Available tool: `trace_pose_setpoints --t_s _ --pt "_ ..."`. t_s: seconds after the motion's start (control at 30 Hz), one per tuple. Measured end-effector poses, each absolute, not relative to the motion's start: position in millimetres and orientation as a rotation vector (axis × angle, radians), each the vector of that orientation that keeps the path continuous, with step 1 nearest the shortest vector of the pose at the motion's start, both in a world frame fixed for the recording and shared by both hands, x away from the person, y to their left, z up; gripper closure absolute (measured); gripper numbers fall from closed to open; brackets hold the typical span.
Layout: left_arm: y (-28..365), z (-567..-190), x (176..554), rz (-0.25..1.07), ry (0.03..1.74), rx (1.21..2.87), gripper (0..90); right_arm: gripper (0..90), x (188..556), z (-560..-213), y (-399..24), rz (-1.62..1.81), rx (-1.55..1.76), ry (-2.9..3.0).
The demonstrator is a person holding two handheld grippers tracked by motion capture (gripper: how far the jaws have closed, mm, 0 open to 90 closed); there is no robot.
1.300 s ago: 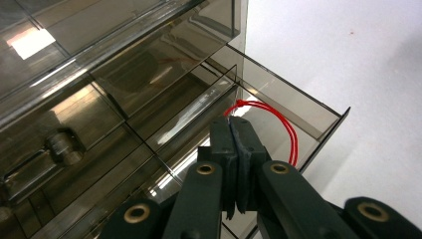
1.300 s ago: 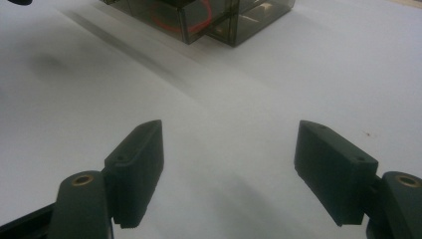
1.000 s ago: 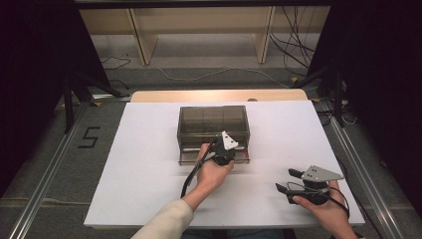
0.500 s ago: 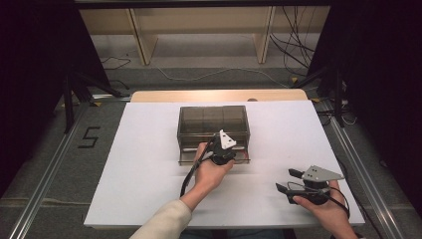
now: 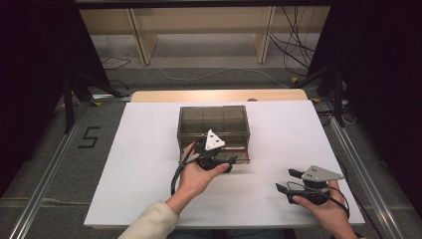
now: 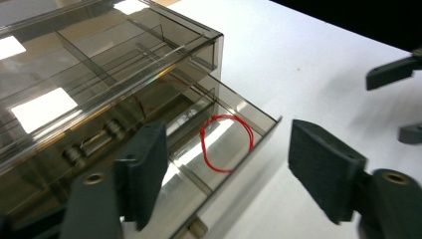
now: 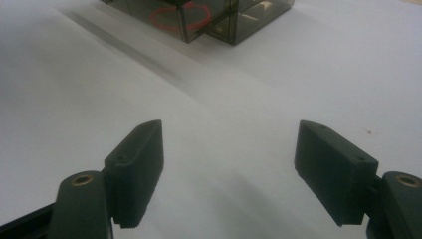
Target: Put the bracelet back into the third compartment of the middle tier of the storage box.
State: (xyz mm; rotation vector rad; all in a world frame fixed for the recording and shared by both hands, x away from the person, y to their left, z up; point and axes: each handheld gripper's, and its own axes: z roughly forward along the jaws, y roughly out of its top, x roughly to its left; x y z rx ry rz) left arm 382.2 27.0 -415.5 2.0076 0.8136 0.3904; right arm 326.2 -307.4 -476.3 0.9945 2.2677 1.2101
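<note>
Hovering left gripper (image 6: 224, 164) — open, red loop (image 6: 227, 143) in drawer (image 6: 259, 130)

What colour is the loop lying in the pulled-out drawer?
Red. The loop lies in the smoky clear drawer; the left gripper view shows it best.

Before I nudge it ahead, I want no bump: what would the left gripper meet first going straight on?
Probably the open drawer holding the red loop; the left gripper has just been opening, nothing between its fingers.

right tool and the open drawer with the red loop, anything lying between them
Nothing: between the right tool and the drawer holding the red loop there is bare white table, as the right gripper view shows.
</note>
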Motion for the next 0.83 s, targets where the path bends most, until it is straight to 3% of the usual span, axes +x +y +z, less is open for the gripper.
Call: trace_pose_setpoints --t_s 0.23,0.6,0.83 --pt "59 -419 359 0.409 0.768 2.018 20.3 28.1 326 -476 -307 1.210 0.995 2.267" --pt "124 -443 320 0.494 0.842 1.995 16.5 27.9 325 -477 -306 1.205 0.995 2.270" --pt "130 -456 314 0.477 0.882 2.013 16.5 27.9 326 -477 -306 1.206 0.988 2.271"
